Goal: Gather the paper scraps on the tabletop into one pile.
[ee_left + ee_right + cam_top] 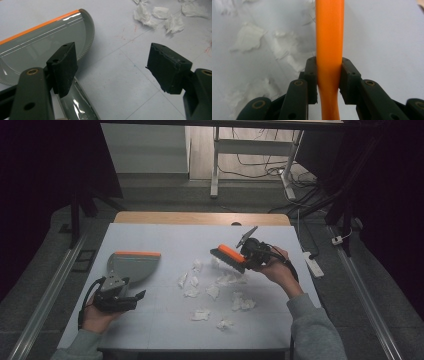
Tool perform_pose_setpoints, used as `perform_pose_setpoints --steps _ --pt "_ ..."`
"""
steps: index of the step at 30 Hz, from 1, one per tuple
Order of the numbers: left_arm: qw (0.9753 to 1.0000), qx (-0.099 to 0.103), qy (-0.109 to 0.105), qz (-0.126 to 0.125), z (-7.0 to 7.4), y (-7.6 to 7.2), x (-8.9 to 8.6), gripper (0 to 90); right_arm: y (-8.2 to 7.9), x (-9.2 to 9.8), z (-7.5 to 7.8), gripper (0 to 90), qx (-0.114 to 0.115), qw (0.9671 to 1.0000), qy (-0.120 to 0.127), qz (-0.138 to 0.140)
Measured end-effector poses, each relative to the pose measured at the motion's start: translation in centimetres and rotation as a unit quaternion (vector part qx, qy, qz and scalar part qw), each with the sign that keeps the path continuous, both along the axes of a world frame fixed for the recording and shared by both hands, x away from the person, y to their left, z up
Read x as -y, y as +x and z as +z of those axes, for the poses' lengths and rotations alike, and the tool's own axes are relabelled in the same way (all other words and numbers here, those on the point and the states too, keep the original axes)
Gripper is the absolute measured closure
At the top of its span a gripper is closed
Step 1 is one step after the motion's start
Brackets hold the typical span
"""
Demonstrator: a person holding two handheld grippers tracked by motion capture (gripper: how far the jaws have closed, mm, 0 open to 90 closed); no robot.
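Brush (228, 257) sits clenched by its orange handle in the right gripper (248, 254), bristles over the paper scraps (215, 291) at seven o'clock. Left gripper (131, 298) gapes unloaded; dustpan (132, 264) just beyond at twelve.

tongs (112, 67) spread wide | dustpan (45, 42) behind left jaw | paper scraps (172, 23) beyond

In the right gripper view the brush (329, 37) is running off the top and bottom edges, its bristles hiding from sight. In the left gripper view the dustpan (45, 47) is being cut off at the left edge, and the left jaw is covering part of its handle.
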State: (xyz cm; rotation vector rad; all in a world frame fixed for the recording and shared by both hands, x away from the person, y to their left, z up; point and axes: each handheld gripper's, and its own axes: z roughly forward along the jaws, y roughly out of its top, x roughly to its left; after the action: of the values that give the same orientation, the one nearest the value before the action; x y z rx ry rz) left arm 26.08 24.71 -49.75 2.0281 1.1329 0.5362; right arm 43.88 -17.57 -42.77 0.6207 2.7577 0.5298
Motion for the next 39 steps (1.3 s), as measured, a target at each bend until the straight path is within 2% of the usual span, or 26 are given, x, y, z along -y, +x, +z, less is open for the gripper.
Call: perform_pose_setpoints --steps 2,4,8,10,11,12,14,16,20,21,23,25,27,30,32,35,39 --pt "1.0 0.0 -0.002 0.0 0.0 0.0 -0.1 25.6 0.4 0.5 0.2 70.0 0.002 0.9998 0.011 -0.015" --pt "1.0 -0.001 -0.002 0.001 0.0 0.0 -0.1 25.7 0.8 1.0 0.2 70.0 0.007 0.9994 0.008 -0.033" --pt "1.0 -0.001 -0.002 0.0 -0.1 0.1 -0.2 25.7 1.3 1.7 -0.3 70.0 0.002 0.9968 -0.033 -0.073" --pt "1.0 0.0 -0.003 0.001 -0.1 0.1 -0.2 25.7 1.3 1.9 -0.8 70.0 -0.013 0.9948 -0.056 -0.084" --pt "1.0 0.0 -0.003 0.001 -0.1 0.1 -0.2 25.7 1.1 1.8 -1.2 70.0 -0.02 0.9927 -0.079 -0.089" --pt "1.0 0.0 -0.003 0.001 0.0 0.1 -0.2 25.8 1.0 1.8 -1.4 70.1 -0.018 0.9923 -0.085 -0.088" --pt "1.0 0.0 -0.002 0.0 0.0 0.1 -0.1 25.7 0.6 1.7 -1.2 70.0 -0.029 0.9937 -0.064 -0.087" --pt "1.0 0.001 -0.002 -0.001 0.0 0.1 0.0 25.7 0.0 1.1 -1.3 70.1 -0.038 0.9946 -0.062 -0.074" --pt "1.0 0.002 -0.002 -0.002 0.0 0.1 0.1 25.8 -1.4 -0.6 -1.5 70.1 -0.058 0.9966 -0.049 -0.034" --pt "1.0 0.002 -0.002 -0.002 0.0 0.1 0.0 25.7 -1.6 -0.9 -1.4 70.1 -0.064 0.9968 -0.039 -0.029" --pt "1.0 0.002 -0.003 -0.002 0.0 0.1 0.0 25.8 -1.8 -1.2 -0.8 70.1 -0.075 0.9971 -0.004 -0.014" --pt "1.0 0.002 -0.004 -0.001 0.1 0.1 0.0 25.8 -1.7 -1.3 -0.1 70.0 -0.059 0.9981 0.005 -0.018" --pt "1.0 0.001 -0.004 -0.002 0.0 0.1 0.0 25.8 -1.1 -1.3 0.6 70.0 -0.032 0.9989 0.014 -0.031" --pt "1.0 0.002 -0.004 -0.002 0.0 0.1 0.0 25.8 0.2 -1.5 1.1 70.0 -0.019 0.9985 0.026 -0.044" --pt "1.0 0.001 -0.004 -0.002 0.0 0.1 0.0 25.8 1.3 -2.1 1.1 70.0 0.006 0.9985 0.014 -0.053" --pt "1.0 0.002 -0.004 -0.002 0.0 0.1 0.0 25.8 3.0 -3.1 0.3 70.0 0.015 0.9987 0.0 -0.049" --pt "1.0 0.002 -0.004 -0.003 0.0 0.1 0.0 25.8 4.7 -4.5 -1.0 70.0 0.017 0.9984 -0.039 -0.036"
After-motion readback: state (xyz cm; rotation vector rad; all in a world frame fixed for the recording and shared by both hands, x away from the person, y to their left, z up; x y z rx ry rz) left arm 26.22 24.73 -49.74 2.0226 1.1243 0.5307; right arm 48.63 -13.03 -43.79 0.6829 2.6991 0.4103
